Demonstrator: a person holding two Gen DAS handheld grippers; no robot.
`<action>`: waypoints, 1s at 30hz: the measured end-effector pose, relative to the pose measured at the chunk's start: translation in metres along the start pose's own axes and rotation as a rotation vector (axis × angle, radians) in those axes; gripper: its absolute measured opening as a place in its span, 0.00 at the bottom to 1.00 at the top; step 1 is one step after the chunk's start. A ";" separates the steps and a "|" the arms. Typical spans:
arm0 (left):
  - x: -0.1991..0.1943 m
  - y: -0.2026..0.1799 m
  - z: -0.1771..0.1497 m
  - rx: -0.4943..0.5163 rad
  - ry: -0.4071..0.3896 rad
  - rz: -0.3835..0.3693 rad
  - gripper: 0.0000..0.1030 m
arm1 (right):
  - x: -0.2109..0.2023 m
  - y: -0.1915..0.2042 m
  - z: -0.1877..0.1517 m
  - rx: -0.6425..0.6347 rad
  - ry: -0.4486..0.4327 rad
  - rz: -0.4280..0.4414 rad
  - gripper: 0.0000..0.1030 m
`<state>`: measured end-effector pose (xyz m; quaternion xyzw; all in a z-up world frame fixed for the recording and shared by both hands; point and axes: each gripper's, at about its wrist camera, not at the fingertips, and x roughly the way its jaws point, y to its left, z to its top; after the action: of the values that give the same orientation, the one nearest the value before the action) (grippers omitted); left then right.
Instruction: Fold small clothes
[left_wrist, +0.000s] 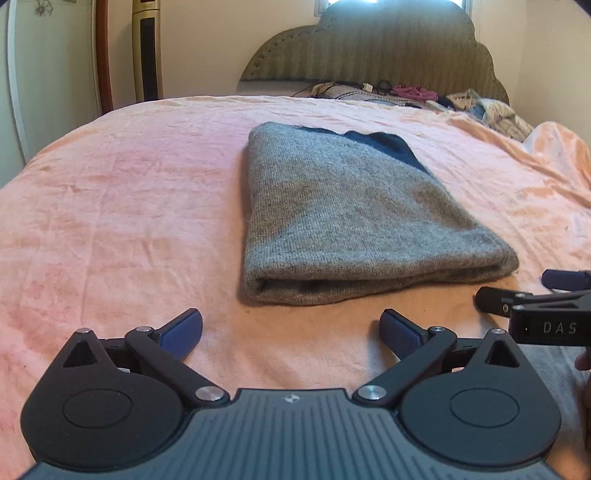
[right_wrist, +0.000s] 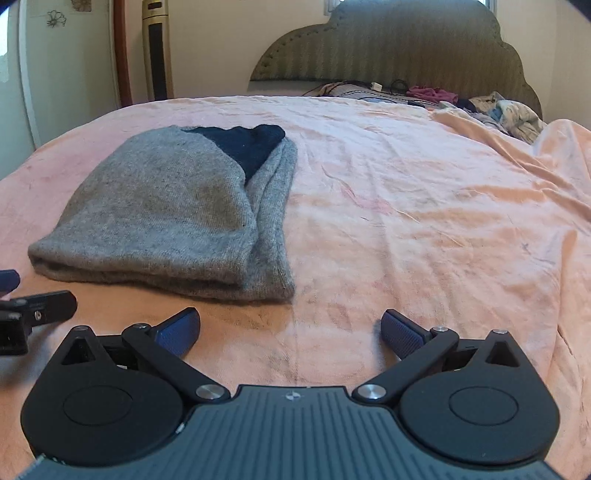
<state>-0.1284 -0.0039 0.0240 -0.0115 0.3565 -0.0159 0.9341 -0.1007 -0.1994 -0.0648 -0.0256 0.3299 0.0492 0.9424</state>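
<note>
A grey knitted garment (left_wrist: 351, 214) with a dark blue part at its far end lies folded into a long rectangle on the pink bedspread (left_wrist: 129, 203). In the right wrist view the garment (right_wrist: 166, 214) lies ahead to the left. My left gripper (left_wrist: 291, 332) is open and empty, just short of the garment's near folded edge. My right gripper (right_wrist: 291, 332) is open and empty over bare bedspread (right_wrist: 424, 221), to the right of the garment. Each gripper shows at the edge of the other's view: the right one (left_wrist: 535, 295) and the left one (right_wrist: 29, 299).
An upholstered headboard (left_wrist: 373, 48) stands at the far end of the bed. Loose clothes and cables (left_wrist: 406, 94) lie in a pile below it, towards the right. A tall tower fan (left_wrist: 147, 51) and a door frame stand at the far left wall.
</note>
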 end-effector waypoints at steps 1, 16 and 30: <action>0.000 0.000 0.000 0.001 0.000 0.003 1.00 | 0.001 0.001 -0.001 0.011 -0.008 -0.007 1.00; 0.000 0.001 -0.002 0.000 -0.005 0.003 1.00 | -0.001 -0.001 -0.003 0.020 -0.021 0.003 1.00; -0.002 0.008 -0.003 -0.013 -0.013 -0.018 1.00 | -0.001 -0.001 -0.004 0.021 -0.021 0.003 1.00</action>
<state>-0.1316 0.0038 0.0229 -0.0209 0.3503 -0.0221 0.9361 -0.1033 -0.2006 -0.0671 -0.0149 0.3205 0.0476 0.9459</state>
